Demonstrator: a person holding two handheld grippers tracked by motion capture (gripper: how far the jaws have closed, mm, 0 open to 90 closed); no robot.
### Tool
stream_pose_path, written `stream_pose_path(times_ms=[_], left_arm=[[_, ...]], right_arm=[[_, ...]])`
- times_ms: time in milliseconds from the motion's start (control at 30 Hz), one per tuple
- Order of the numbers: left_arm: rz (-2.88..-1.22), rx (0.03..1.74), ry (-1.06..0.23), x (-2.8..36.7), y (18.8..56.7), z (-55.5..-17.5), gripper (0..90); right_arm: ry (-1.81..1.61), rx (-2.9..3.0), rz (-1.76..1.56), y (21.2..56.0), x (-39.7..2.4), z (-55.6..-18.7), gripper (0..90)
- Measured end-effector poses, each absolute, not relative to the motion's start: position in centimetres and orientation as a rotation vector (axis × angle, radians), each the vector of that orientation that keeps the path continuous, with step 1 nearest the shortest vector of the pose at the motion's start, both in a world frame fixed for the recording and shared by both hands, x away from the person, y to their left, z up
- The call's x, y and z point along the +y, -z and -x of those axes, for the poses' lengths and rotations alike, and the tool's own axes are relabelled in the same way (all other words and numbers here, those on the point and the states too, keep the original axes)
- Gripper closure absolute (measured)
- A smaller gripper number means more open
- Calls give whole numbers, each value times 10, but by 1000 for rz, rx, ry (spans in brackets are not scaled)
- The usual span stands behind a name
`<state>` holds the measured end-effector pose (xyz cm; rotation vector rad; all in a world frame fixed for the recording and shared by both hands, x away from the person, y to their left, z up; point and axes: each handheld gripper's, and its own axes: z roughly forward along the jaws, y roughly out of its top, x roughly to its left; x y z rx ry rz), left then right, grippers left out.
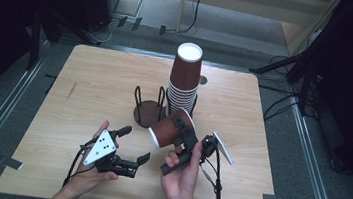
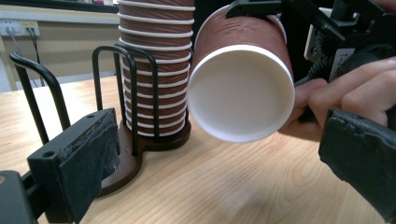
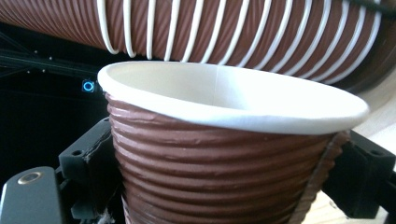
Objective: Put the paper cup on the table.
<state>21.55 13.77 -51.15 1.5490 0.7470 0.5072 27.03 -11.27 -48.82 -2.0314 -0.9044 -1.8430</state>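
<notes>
Right hand-held gripper [image 1: 184, 136] clamped on a brown ribbed paper cup with a white rim [image 1: 171, 128]; I see both jaws pressing its ribbed wall in the right gripper view, wall slightly dented on one side. Cup is off the light wooden surface [image 1: 90, 84], tipped on its side, open mouth facing my left hand-held gripper [image 1: 134, 146]. Left one is released: jaws spread wide, nothing between them, pads [image 2: 88, 168] bare. It sits low over the surface, just beside the held cup's mouth, not touching it. Beyond the right hand-held gripper, close behind the held cup, stands the tall stack of matching brown paper cups [image 1: 184, 83], bottoms up, seated in a black wire holder on a dark round base [image 1: 147, 109]. Held cup's base end is near the stack; can't tell if they touch. Person's right hand [image 1: 183, 173] wraps the right gripper's handle, left hand [image 1: 91, 170] under the left one.
</notes>
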Motion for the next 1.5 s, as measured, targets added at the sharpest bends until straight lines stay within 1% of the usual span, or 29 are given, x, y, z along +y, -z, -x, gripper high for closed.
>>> stream_pose_path(times_ms=[733, 933, 1500], left_arm=[[-1565, 818, -526, 164, 522, -218, 0], [-1579, 851, -546, 179, 526, -219, 0], [-1540, 994, -628, 232, 536, -218, 0]], right_arm=[[2017, -1101, 2127, 476, -132, -270, 112], [2077, -1172, 2113, 472, -139, -269, 112], [2151, -1394, 2137, 461, -158, -268, 112]])
